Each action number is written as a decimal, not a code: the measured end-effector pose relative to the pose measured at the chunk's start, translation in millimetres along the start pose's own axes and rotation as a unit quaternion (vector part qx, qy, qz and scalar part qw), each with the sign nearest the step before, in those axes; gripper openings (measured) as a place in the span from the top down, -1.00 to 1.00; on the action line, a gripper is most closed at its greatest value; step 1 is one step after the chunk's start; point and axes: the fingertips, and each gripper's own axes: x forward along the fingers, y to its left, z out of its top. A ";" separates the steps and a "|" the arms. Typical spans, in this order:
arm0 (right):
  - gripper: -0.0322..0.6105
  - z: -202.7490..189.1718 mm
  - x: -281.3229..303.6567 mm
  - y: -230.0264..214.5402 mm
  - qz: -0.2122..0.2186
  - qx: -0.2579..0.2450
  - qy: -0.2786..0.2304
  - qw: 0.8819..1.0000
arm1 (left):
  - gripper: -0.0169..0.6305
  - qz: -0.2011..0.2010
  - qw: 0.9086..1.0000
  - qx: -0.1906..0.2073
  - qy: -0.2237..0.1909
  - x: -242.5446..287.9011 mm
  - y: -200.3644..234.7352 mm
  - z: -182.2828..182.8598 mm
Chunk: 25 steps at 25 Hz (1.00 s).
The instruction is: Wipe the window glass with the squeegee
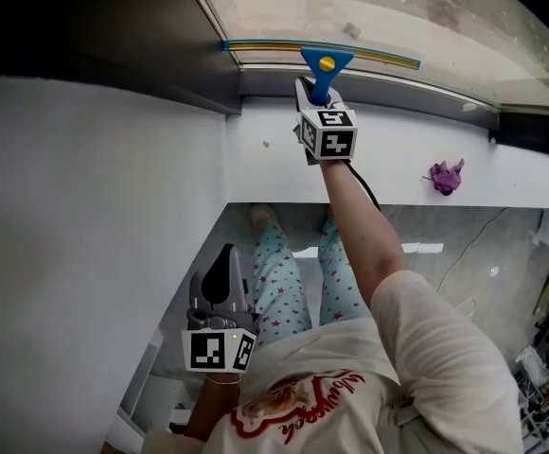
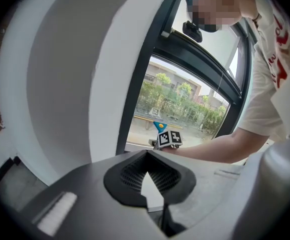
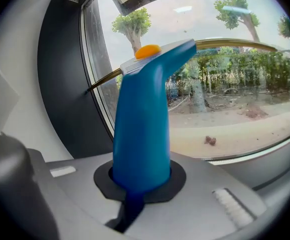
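The squeegee [image 1: 326,68] has a blue handle with an orange dot and a long thin blade. Its blade lies flat against the window glass [image 1: 379,12] near the glass's lower edge. My right gripper [image 1: 310,96] is shut on the handle, reaching up over the sill. In the right gripper view the blue squeegee handle [image 3: 142,124] rises out of my right gripper [image 3: 137,184], and the blade crosses the window glass [image 3: 230,99]. My left gripper [image 1: 221,270] hangs low by the white wall, shut and holding nothing. The left gripper view shows my left gripper [image 2: 149,184] and, far off, the squeegee [image 2: 160,126].
A crumpled purple cloth [image 1: 445,175] lies on the white sill [image 1: 407,154] to the right. A dark window frame [image 1: 123,36] runs along the left, with a white wall [image 1: 85,216] below it. The person's legs and the floor are under the sill.
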 end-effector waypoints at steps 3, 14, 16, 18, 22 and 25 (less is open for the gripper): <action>0.82 -14.1 2.9 -7.2 -0.010 -0.008 0.019 1.000 | 0.95 -0.001 1.000 -0.001 0.001 1.7 0.8 -1.1; 0.82 -43.0 14.2 -9.9 -0.012 0.014 0.054 0.998 | 0.95 -0.001 1.000 -0.003 0.011 3.4 3.4 -5.3; 0.82 -47.2 15.9 -7.2 -0.004 0.029 0.057 0.998 | 0.95 -0.002 1.000 -0.002 0.010 3.6 3.0 -5.1; 0.81 -53.9 18.2 -4.6 0.007 0.050 0.065 0.997 | 0.95 -0.002 1.000 -0.002 0.010 4.8 2.4 -4.6; 0.81 -87.6 20.4 -6.2 0.008 0.086 0.130 0.988 | 0.95 0.000 1.000 -0.002 0.012 5.6 2.5 -5.8; 0.82 -106.6 20.7 -9.5 0.000 0.094 0.168 0.981 | 0.95 -0.001 1.000 -0.002 0.012 5.0 4.3 -6.6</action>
